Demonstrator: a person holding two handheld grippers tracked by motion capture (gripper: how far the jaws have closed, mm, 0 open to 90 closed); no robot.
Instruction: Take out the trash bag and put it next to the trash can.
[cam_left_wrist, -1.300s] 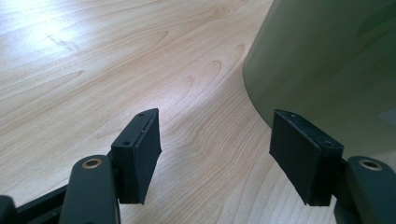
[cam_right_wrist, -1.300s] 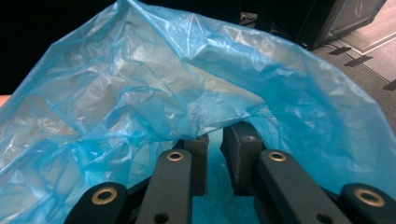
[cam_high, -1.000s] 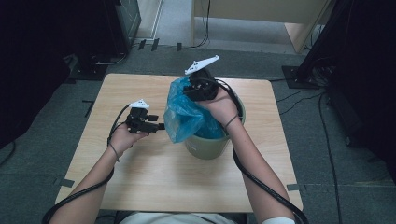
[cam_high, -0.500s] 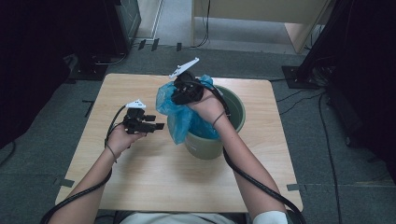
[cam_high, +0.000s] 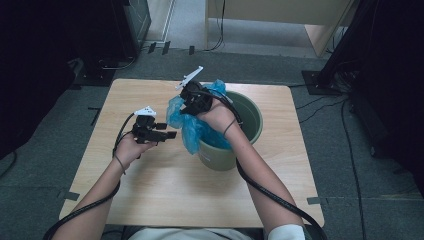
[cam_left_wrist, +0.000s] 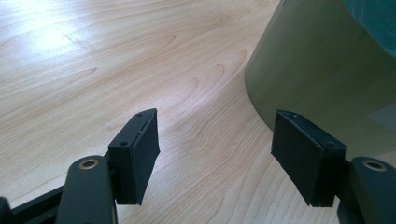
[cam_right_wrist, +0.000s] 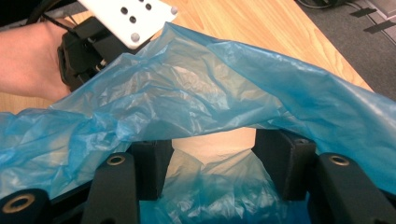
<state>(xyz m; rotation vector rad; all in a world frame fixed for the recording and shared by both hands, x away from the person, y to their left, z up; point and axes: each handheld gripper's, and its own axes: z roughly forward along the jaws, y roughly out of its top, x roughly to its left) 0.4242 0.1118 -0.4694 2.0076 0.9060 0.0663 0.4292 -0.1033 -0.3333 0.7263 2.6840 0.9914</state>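
Observation:
A green bin (cam_high: 252, 112) stands on the wooden table (cam_high: 165, 190), right of centre. A blue plastic bag (cam_high: 185, 120) hangs over its left rim and spills out to the left. My right gripper (cam_high: 189, 106) is above that rim, buried in the bag. In the right gripper view its jaws stand apart, the right gripper (cam_right_wrist: 212, 140) open, with the bag (cam_right_wrist: 196, 93) draped over and between them. My left gripper (cam_high: 169, 135) points right, just left of the bag. Nothing lies between the jaws of the open left gripper (cam_left_wrist: 217, 128), which is close to the bin wall (cam_left_wrist: 317, 70).
Bare tabletop (cam_left_wrist: 93, 56) lies left of and in front of the bin. Beyond the table, dark cabinets (cam_high: 100, 30) and a wooden desk (cam_high: 280, 15) stand on grey carpet. Cables (cam_high: 330, 100) run on the floor at the right.
My right gripper has moved left from above the bin to its left rim, pulling the blue bag with it. The left gripper has barely moved.

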